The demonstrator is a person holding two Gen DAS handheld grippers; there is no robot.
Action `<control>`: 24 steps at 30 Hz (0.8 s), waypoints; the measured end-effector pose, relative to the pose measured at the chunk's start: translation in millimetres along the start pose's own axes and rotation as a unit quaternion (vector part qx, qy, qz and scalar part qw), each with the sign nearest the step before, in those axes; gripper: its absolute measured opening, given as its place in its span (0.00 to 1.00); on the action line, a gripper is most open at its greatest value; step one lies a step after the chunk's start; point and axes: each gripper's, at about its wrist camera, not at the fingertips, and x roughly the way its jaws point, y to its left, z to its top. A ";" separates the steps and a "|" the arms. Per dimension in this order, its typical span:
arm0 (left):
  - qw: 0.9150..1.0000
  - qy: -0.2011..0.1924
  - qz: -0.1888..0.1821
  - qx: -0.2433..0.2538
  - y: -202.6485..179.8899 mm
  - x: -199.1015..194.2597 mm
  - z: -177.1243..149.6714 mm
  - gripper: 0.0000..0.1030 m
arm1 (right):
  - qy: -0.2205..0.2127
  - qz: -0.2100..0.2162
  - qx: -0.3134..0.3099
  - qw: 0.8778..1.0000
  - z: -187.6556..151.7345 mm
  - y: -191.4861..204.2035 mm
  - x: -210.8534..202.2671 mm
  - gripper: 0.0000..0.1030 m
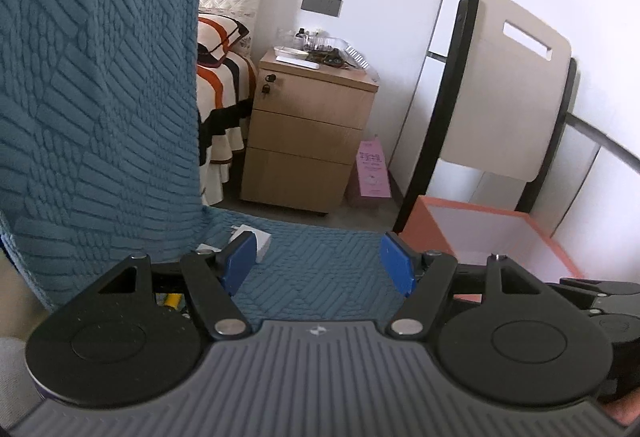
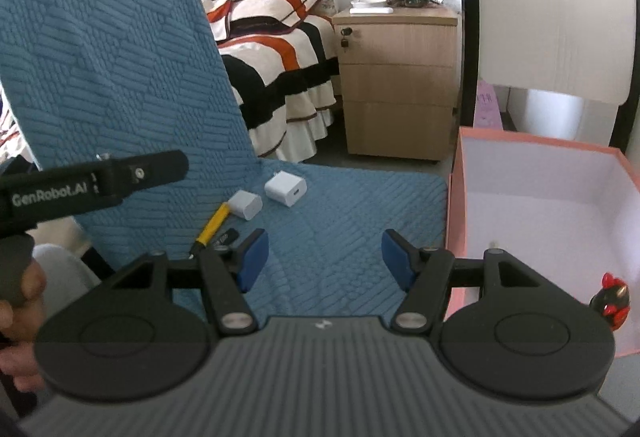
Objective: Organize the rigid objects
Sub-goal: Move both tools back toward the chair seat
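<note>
White cube chargers (image 2: 285,189) (quilted blue seat (image 2: 340,205))

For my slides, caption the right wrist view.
Open right tool above blue quilted chair seat; two white chargers, yellow pen left, pink box right.

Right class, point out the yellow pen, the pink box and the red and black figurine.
yellow pen (image 2: 213,227), right wrist view, middle of its barrel
pink box (image 2: 454,205), right wrist view, outer left wall
figurine (image 2: 612,299), right wrist view, its body

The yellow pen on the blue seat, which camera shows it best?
The right wrist view: the yellow pen lies in plain sight beside a white charger. The left wrist view shows only a yellow sliver behind its hand-held gripper.
</note>
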 end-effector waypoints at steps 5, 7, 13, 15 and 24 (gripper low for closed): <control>1.000 0.010 0.009 -0.004 10.5 9.7 -14.3 0.72 | 0.007 0.000 -0.005 1.000 -15.2 -1.2 9.2 0.63; 1.000 0.011 0.016 -0.006 14.7 12.2 -19.1 0.72 | 0.008 -0.003 -0.006 1.000 -19.7 -2.2 10.5 0.63; 0.999 0.032 0.035 -0.013 28.3 31.1 -31.1 0.72 | -0.003 0.014 0.020 1.000 -22.3 -6.2 16.9 0.63; 0.998 0.042 0.048 -0.008 32.3 42.5 -35.5 0.72 | 0.001 0.022 0.028 0.999 -21.7 -7.7 23.4 0.63; 0.991 0.083 0.100 -0.023 53.9 103.6 -47.4 0.72 | 0.015 0.051 -0.004 0.999 -1.2 -3.8 73.2 0.63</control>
